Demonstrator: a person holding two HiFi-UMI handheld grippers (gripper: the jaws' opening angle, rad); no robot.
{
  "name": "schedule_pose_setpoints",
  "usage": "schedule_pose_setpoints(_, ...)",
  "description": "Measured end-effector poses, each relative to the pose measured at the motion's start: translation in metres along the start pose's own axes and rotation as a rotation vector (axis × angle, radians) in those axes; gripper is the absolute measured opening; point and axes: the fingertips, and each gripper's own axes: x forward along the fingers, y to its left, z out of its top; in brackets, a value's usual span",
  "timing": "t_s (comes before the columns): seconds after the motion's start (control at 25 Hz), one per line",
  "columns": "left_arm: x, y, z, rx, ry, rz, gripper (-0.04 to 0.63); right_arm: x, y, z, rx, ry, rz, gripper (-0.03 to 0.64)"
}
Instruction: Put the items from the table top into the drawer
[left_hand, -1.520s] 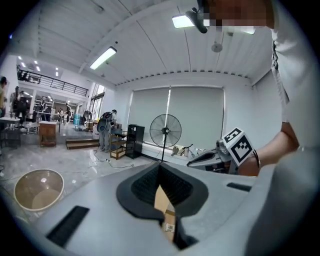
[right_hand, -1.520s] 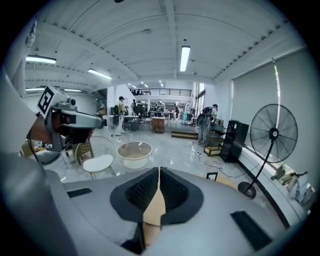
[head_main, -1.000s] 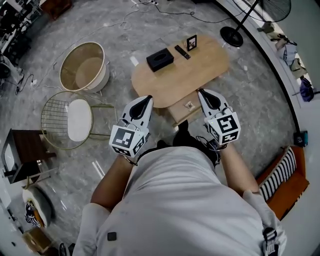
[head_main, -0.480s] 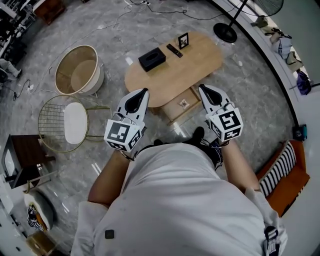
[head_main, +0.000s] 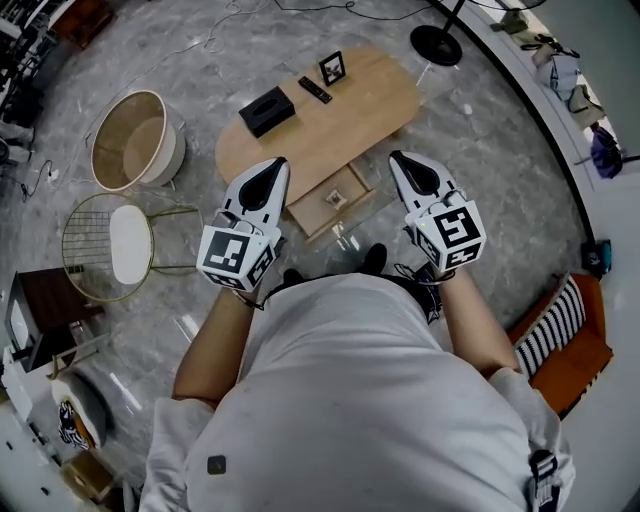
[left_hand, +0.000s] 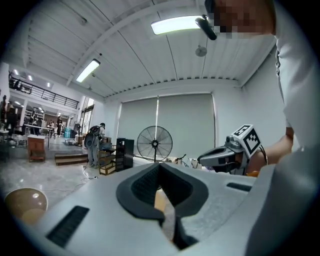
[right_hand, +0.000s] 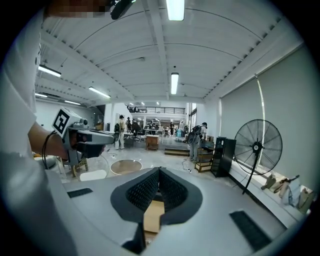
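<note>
In the head view an oval wooden table carries a black box, a dark remote and a small picture frame. Under its near edge a wooden drawer stands pulled out, with a small item inside. My left gripper and right gripper are held side by side in the air, short of the table, one on each side of the drawer. Both are shut and empty. The left gripper view shows its jaws meeting, and the right gripper view shows the same.
A round tan basket and a wire chair with a white seat stand left of the table. A fan's base is beyond its far end. An orange piece with a striped cushion is at the right, and a dark side table at the far left.
In the head view the table and its objects have slid up and to the left, and more of the open drawer shows. Both grippers stay shut, side by side.
</note>
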Motion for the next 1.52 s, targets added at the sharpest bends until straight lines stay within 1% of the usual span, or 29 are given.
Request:
schedule_pose_setpoints(0.2, 0.058, -0.048, 0.004, -0.008, -0.001, 0.028, 0.009, -0.03, -0.064, -0.012, -0.008, 0.006, 0.037, 0.028)
schedule_pose_setpoints(0.32, 0.083, -0.075, 0.003, -0.007, -0.002, 0.04, 0.009, -0.048, -0.092, -0.021, -0.014, 0.006, 0.059, 0.028)
schedule_pose_setpoints(0.52, 0.114, -0.106, -0.002, -0.008, 0.02, 0.039, 0.009, -0.066, -0.122, -0.032, -0.008, 0.007, 0.084, 0.028)
schedule_pose_setpoints(0.72, 0.136, -0.122, 0.0, 0.001, 0.026, 0.034, 0.009, -0.073, -0.14, -0.044, 0.006, 0.02, 0.085, 0.028)
schedule_pose_setpoints(0.96, 0.157, -0.116, -0.003, -0.01, 0.032, 0.026, 0.009, -0.063, -0.153, -0.048, 0.007, 0.036, 0.088, 0.028)
schedule_pose_setpoints(1.16, 0.166, -0.1, -0.007, -0.024, 0.033, 0.032, 0.009, -0.046, -0.159, -0.045, -0.002, 0.039, 0.091, 0.028)
schedule_pose_setpoints(1.32, 0.166, -0.074, -0.009, -0.033, 0.032, 0.047, 0.009, -0.018, -0.157, -0.039, -0.007, 0.046, 0.106, 0.028)
schedule_pose_setpoints(1.52, 0.164, -0.024, -0.014, -0.062, 0.032, 0.077, 0.009, 0.033, -0.15, -0.027, -0.018, 0.053, 0.124, 0.028)
